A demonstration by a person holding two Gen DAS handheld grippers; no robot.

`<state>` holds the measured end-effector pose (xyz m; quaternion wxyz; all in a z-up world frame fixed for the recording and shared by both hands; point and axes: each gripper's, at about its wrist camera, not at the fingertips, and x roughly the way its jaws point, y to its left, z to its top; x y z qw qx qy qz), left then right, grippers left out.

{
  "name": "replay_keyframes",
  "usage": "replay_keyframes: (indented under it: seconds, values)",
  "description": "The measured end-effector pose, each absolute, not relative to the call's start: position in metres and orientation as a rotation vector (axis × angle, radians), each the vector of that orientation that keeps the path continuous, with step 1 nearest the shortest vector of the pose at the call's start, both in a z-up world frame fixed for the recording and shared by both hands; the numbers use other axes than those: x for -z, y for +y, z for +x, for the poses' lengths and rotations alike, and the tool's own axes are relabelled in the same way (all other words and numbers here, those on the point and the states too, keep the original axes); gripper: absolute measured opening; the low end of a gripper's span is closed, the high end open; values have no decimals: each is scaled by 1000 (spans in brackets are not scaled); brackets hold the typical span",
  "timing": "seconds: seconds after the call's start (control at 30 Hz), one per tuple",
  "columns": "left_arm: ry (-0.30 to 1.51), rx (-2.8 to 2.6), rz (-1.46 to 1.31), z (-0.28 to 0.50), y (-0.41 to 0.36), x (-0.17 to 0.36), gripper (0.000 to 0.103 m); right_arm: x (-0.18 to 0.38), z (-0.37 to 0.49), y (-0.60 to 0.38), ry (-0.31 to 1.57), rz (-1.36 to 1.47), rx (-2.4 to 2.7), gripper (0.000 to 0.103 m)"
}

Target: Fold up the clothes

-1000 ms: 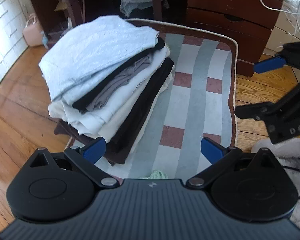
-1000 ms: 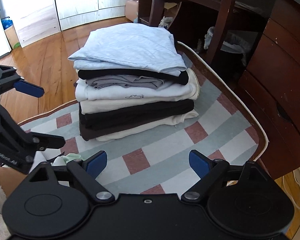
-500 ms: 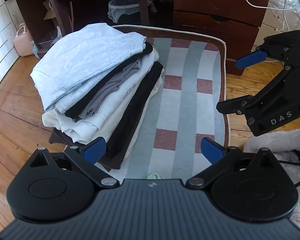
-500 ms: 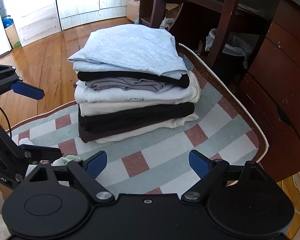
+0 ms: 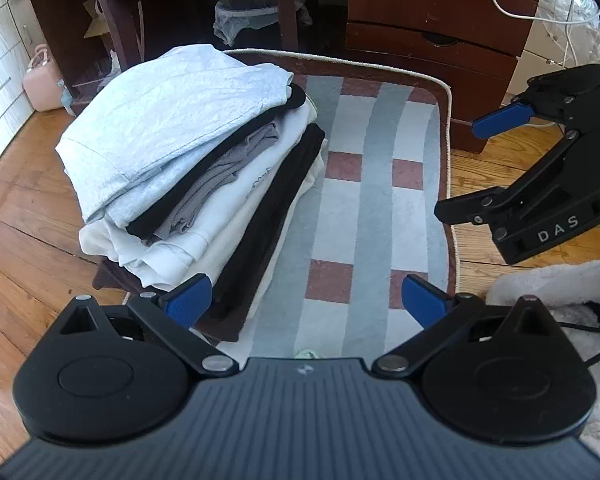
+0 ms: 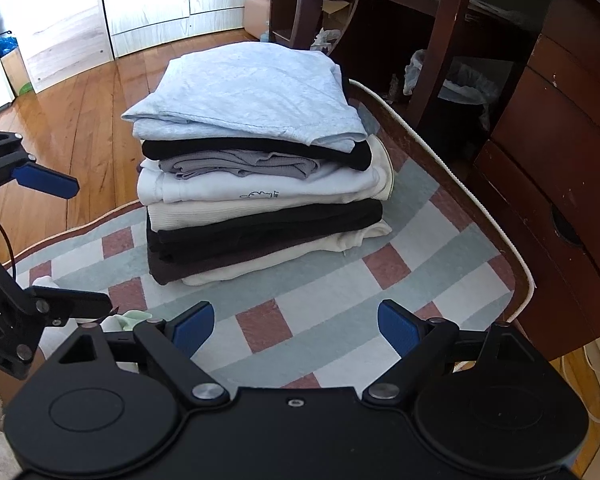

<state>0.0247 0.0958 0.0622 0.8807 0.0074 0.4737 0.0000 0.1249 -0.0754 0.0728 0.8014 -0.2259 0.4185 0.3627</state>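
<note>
While both tongs [image 6: 290, 326] gape empty, folded stack [image 6: 256, 152] lies ahead.

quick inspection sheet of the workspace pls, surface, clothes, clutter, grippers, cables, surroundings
Surface: striped and checked rug lying on a wooden floor.
Job's things: stack of folded clothes on the rug, light blue top uppermost; its layers lean and overhang a little in the left wrist view.
Clutter: pale green cloth on the rug at the near edge; white fluffy fabric on the right of the left wrist view.
Grippers: left gripper open, holding nothing; right gripper open, holding nothing; both hang short of the stack.
Cables: white cables by the dresser; a black lead over the fluffy fabric.
Surroundings: dark wooden dresser, lined waste bin, pink bag, white cabinets.
</note>
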Motion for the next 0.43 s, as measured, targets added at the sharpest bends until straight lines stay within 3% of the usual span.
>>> replay_keyframes:
  seconds: [0.43]
  values:
    - [994,18,20,26,92,-58,103,-65,139,-71,917,-476,-750,92]
